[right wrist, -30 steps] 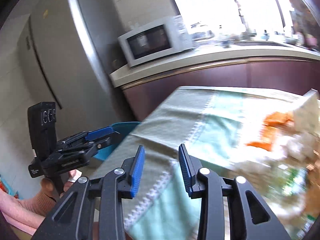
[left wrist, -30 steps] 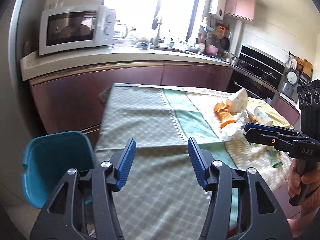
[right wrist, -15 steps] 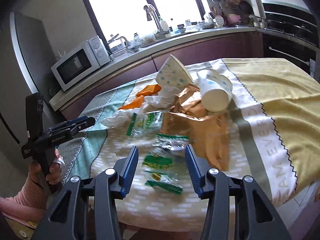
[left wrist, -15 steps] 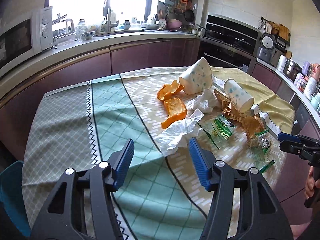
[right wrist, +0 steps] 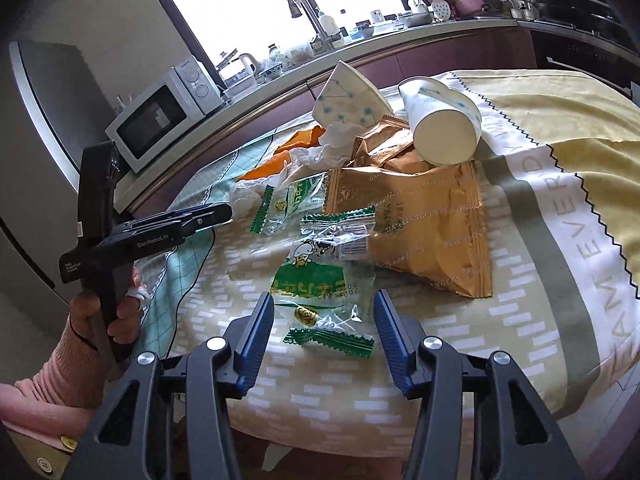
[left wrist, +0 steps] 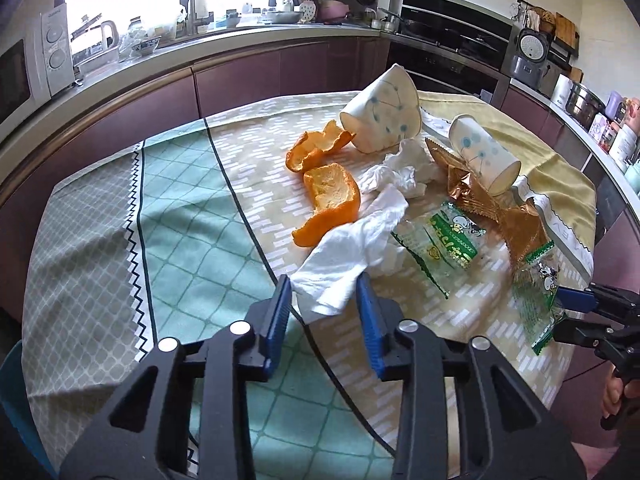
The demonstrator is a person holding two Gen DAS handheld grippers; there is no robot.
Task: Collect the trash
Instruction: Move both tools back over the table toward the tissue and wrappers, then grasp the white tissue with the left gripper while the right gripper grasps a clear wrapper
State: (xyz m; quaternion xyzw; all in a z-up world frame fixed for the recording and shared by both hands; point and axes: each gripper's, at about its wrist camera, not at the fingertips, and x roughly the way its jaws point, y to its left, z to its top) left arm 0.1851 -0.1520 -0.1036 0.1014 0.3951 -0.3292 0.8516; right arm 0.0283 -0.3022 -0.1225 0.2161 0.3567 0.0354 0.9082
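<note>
White tissue (left wrist: 348, 264) on tablecloth (left wrist: 192, 240) now sits btwn my left gripper (left wrist: 324, 312) jaws, closing, no pinch yet. Right gripper (right wrist: 324, 328), apart, swung over green wrapper (right wrist: 320, 292); both pickups ready.

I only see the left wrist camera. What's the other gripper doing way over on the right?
Observer: The right gripper has a green snack wrapper lying between its open fingers, not pinched.
Operator: Mine, the left gripper, is closing around the white tissue. Who's holding it?
Observer: A hand in a pink sleeve grips its handle.
Operator: What's beyond the microwave?
Observer: A grey fridge stands beside it.
</note>
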